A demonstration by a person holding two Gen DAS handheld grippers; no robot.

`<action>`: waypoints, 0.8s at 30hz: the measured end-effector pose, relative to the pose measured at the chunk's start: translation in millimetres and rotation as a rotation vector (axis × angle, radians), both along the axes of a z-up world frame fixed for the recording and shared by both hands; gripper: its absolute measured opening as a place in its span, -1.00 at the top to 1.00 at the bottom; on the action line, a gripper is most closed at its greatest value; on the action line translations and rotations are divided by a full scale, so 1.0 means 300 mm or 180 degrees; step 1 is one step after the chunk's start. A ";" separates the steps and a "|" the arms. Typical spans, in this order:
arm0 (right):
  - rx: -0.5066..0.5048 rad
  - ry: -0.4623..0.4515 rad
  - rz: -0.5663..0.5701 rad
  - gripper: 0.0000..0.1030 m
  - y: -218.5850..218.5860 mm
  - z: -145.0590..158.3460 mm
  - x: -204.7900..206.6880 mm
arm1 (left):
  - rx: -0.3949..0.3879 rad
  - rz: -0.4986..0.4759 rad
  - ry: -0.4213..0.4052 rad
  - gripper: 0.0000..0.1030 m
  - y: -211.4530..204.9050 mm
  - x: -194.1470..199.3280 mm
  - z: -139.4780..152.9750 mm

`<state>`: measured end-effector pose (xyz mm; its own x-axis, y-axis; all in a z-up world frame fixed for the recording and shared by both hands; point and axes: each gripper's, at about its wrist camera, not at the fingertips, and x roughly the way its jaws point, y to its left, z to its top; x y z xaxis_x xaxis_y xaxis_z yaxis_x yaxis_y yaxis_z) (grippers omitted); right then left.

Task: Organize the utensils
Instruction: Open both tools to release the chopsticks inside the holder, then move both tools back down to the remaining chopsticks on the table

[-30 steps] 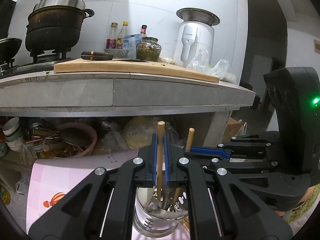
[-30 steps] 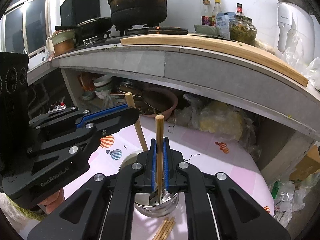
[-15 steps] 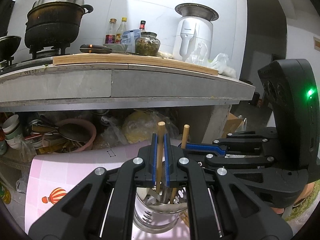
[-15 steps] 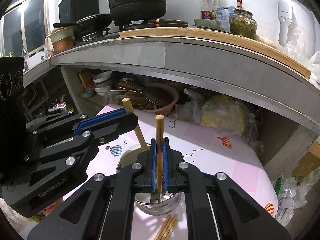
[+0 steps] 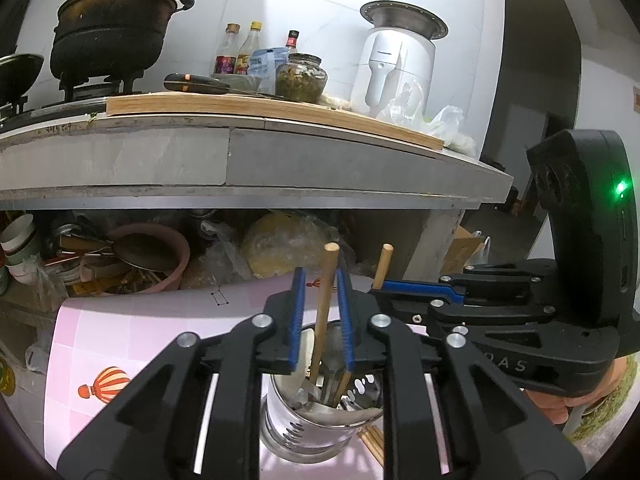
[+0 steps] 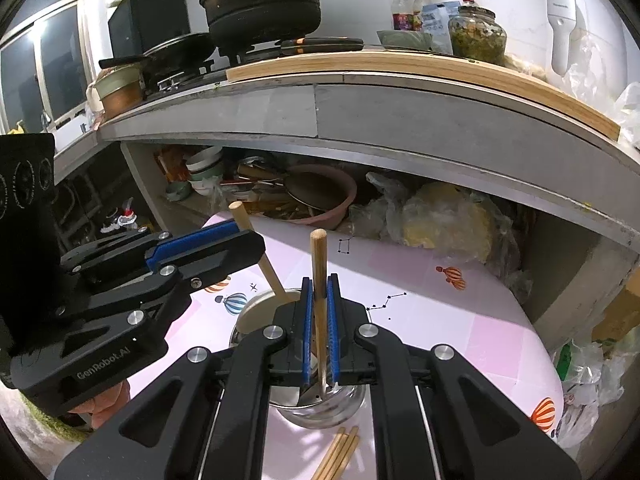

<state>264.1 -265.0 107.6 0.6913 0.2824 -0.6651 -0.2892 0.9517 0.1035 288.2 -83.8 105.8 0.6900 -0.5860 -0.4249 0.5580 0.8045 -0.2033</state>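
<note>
A perforated metal utensil holder (image 5: pixel 316 432) (image 6: pixel 320 414) stands on the pink tablecloth with spoons and chopsticks in it. My left gripper (image 5: pixel 320 300) hovers over it. Its jaws are opening, and a wooden chopstick (image 5: pixel 326 280) leans loose between the blue pads with its lower end in the holder. My right gripper (image 6: pixel 319 320) is shut on a second chopstick (image 6: pixel 319 256), held upright over the holder. Each gripper shows in the other's view: the right gripper (image 5: pixel 378 290) and the left gripper (image 6: pixel 252 246). Several loose chopsticks (image 6: pixel 340 452) lie in front of the holder.
The small table (image 6: pixel 460 320) sits under a grey kitchen counter (image 5: pixel 240 156) that overhangs it. Beneath the counter are stacked bowls (image 6: pixel 202 168), a pink basin (image 6: pixel 324 208) and plastic bags (image 6: pixel 440 220). A hand (image 5: pixel 548 404) grips the right tool.
The left jaws have parted from the chopstick, which now leans free in the holder. The right gripper keeps its chopstick and has barely moved.
</note>
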 end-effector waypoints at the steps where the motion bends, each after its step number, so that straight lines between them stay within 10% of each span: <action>1: -0.0001 -0.0002 -0.0006 0.84 -0.002 0.001 0.000 | -0.0006 0.0006 0.0001 0.61 0.002 0.001 0.001; 24: 0.0179 -0.0360 -0.0303 0.31 -0.196 0.103 -0.285 | 0.0087 0.0286 -0.0122 -0.24 0.151 -0.200 0.058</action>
<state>178.5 -323.8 138.5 0.7864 0.2464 -0.5664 -0.2107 0.9690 0.1291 228.3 -38.6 123.0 0.7553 -0.5097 -0.4121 0.4904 0.8566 -0.1606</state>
